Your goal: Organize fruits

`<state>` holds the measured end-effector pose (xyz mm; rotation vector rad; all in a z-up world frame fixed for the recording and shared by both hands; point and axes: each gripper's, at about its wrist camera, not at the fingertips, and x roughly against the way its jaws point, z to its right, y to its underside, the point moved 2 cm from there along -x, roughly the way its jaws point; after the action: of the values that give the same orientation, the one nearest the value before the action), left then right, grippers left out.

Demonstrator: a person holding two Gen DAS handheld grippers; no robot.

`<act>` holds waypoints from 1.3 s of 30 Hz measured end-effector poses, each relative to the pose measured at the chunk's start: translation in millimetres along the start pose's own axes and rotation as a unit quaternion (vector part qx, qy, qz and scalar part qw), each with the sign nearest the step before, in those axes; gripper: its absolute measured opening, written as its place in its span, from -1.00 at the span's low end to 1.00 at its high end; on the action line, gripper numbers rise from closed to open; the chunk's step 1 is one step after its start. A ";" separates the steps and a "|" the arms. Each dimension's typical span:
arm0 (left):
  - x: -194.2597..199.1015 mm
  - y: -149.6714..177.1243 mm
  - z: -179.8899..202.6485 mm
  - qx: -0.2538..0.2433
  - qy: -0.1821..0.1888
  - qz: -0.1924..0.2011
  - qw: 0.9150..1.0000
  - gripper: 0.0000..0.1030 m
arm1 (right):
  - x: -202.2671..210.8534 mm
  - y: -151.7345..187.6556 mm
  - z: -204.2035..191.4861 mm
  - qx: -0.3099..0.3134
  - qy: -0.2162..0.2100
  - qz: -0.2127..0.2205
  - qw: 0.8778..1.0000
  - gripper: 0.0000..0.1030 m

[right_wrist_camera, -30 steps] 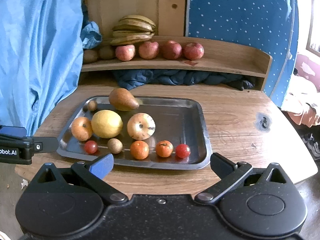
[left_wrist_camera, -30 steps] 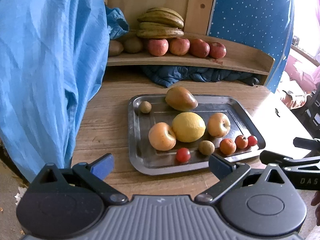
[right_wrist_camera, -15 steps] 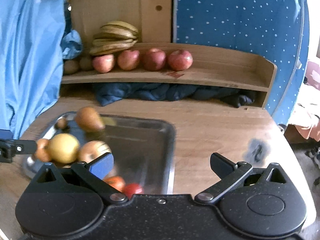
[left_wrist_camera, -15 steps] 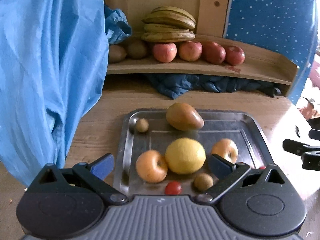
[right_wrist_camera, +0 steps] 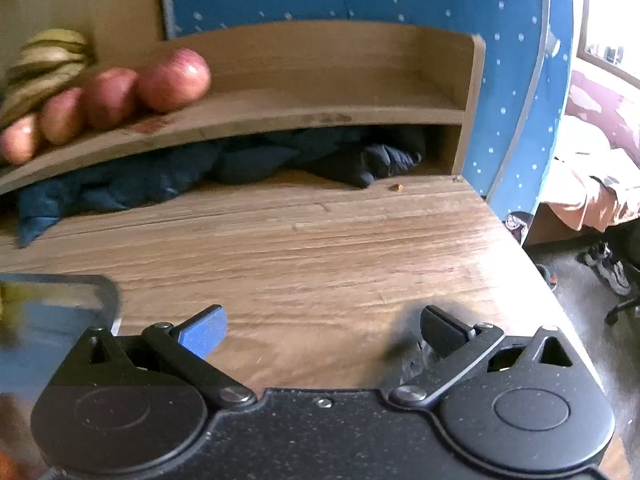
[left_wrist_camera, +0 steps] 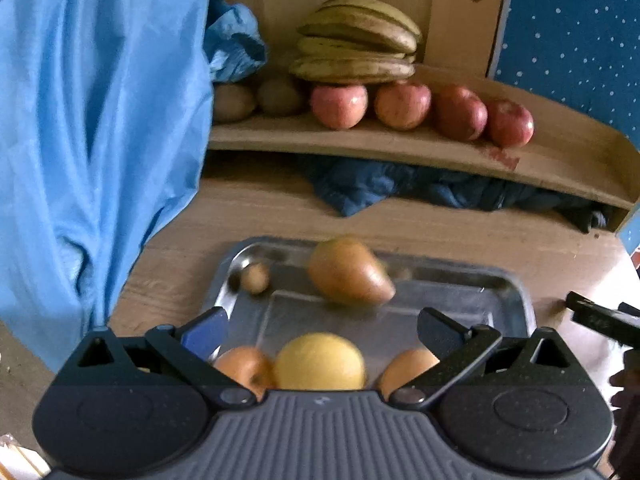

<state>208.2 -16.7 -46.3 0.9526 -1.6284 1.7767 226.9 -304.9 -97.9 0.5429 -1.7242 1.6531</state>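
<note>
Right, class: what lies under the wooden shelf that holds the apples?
A crumpled dark blue cloth is stuffed under the shelf, resting on the table. Its folds hide whatever may sit behind or beneath it, and the back of that gap is in shadow.

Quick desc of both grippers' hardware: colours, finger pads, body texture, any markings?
Left gripper: black linkage arms on round pivot discs, ribbed grey body plate with a small pale mark, one blue finger pad, one black pad. Right gripper: same shape and pad colours, but a speckled black body with a centre screw. No cables or sleeves show.
</note>
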 end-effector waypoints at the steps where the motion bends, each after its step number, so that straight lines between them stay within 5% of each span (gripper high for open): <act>1: -0.4 -2.2 2.1 -0.001 0.002 0.002 1.000 0.99 | -3.3 -0.5 -1.9 0.006 0.009 0.008 1.000 0.99; 21: -29.0 -37.5 17.2 -0.091 0.098 0.017 0.991 0.99 | -19.9 -13.9 -13.5 0.013 0.006 0.035 0.999 0.99; 39: -30.0 -45.3 -9.1 -0.091 0.073 0.017 0.993 0.99 | -19.9 -13.9 -13.2 0.013 0.005 0.035 0.999 0.99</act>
<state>260.7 -0.2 -42.9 0.7003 -1.6880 1.6456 252.7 -296.5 -102.9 0.4892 -1.7344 1.7264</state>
